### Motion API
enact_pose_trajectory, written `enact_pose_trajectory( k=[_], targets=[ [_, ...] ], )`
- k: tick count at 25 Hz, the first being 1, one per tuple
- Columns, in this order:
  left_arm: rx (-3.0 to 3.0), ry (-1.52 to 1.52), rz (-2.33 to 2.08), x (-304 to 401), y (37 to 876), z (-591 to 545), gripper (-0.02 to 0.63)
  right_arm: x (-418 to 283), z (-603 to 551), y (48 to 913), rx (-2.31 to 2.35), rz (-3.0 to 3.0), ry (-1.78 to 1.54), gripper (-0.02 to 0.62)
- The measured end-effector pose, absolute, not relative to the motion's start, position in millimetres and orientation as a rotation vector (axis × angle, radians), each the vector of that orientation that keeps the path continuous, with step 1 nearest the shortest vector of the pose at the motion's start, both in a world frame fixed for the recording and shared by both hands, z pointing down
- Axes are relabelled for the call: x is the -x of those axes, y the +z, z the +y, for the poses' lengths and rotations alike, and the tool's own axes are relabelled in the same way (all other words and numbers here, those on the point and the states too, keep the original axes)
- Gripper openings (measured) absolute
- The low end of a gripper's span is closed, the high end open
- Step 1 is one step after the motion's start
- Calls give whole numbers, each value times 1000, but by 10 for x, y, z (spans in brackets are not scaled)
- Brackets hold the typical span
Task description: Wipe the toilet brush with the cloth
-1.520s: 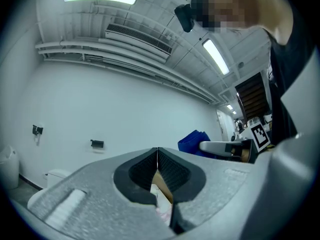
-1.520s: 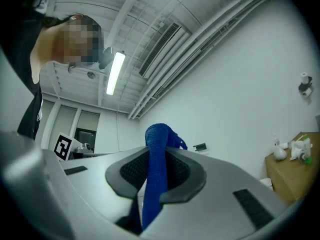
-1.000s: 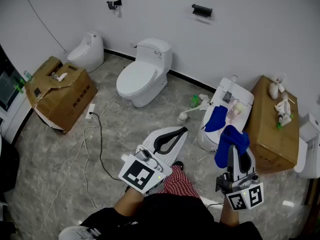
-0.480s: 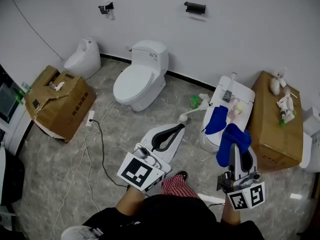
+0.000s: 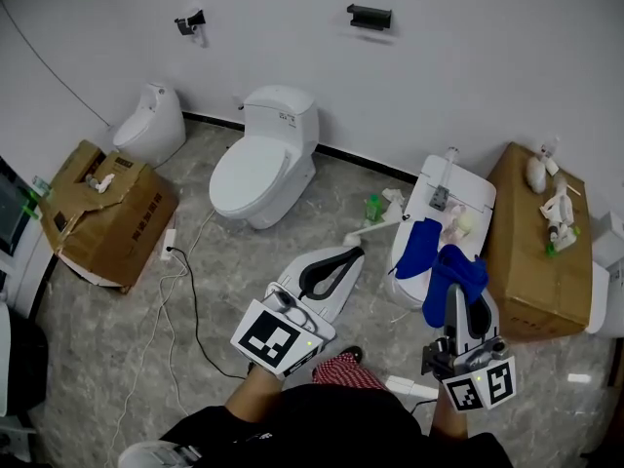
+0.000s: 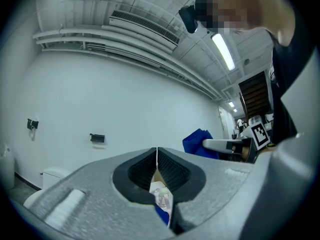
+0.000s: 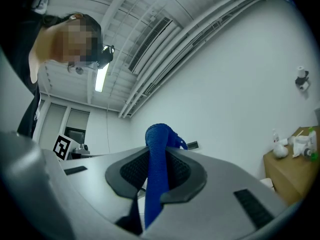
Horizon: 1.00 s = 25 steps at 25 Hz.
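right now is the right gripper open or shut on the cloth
Shut: the right gripper pinches the blue cloth, which sticks out between its closed jaws.

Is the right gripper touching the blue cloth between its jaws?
Touching. The right gripper view shows the right gripper with both jaws pressed on the blue cloth.

Head camera looked steeply down from above the person, over the floor (image 5: 117, 349) toward the far wall (image 5: 507, 57). Cameras on the left gripper (image 5: 357, 253) and right gripper (image 5: 466, 298) sat close behind their jaws, tilted up at wall and ceiling (image 6: 150, 9). All three views caught the black wall bracket (image 5: 369, 16).
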<state>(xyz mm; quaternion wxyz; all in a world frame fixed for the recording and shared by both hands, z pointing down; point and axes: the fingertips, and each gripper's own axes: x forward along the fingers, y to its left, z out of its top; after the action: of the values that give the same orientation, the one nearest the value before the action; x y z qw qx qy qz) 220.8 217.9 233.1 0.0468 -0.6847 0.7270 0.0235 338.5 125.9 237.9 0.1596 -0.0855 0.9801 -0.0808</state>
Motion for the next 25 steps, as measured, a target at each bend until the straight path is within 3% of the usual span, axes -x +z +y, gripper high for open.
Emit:
enact_pose_trajectory(
  k=[25],
  targets=[
    [2170,29,2156,-1409,2404,1496,6,-2599,685,2527,308,2805,-269,63]
  ],
)
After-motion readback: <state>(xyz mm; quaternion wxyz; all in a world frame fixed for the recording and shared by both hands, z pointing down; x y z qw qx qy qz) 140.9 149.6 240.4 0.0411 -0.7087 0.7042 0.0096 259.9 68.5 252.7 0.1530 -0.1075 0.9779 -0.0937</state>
